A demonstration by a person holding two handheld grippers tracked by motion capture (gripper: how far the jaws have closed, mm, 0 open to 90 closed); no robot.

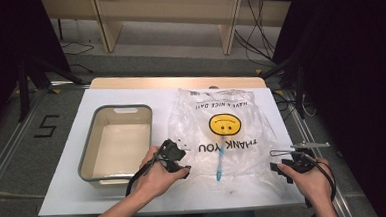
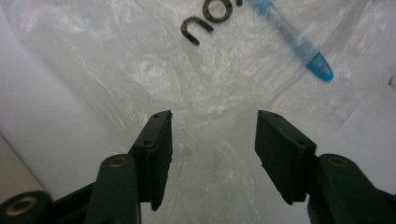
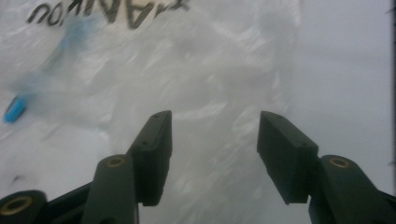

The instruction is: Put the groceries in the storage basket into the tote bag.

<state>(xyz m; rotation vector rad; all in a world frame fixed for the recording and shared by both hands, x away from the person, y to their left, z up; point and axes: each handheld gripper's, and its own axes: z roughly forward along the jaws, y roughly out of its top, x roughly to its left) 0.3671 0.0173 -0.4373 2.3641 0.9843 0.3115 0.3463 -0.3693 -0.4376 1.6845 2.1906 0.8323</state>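
Observation:
A clear plastic bag [image 1: 222, 132] printed with a yellow smiley and "THANK YOU" lies flat on the white table [image 1: 65, 195]. Inside it, near its front edge, rests a slim blue-and-clear stick [image 1: 219, 164]. My left gripper [image 1: 185, 162] is at the bag's near-left edge, open. In the left gripper view the jaws [image 2: 212, 130] stand apart over crumpled film [image 2: 140, 70], with the blue stick [image 2: 299, 46] beyond them. My right gripper [image 1: 280, 171] is at the bag's near-right corner, open. In the right gripper view its jaws [image 3: 212, 130] hover above the bag [image 3: 210, 70], nothing pinched, and the stick's blue tip [image 3: 16, 108] is far left.
An empty grey-rimmed bin [image 1: 86, 154] stands on the table's left half, close beside my left hand. Table edges run close behind both wrists. Beyond the table are wooden furniture legs, cables on the floor and dark stands on both sides.

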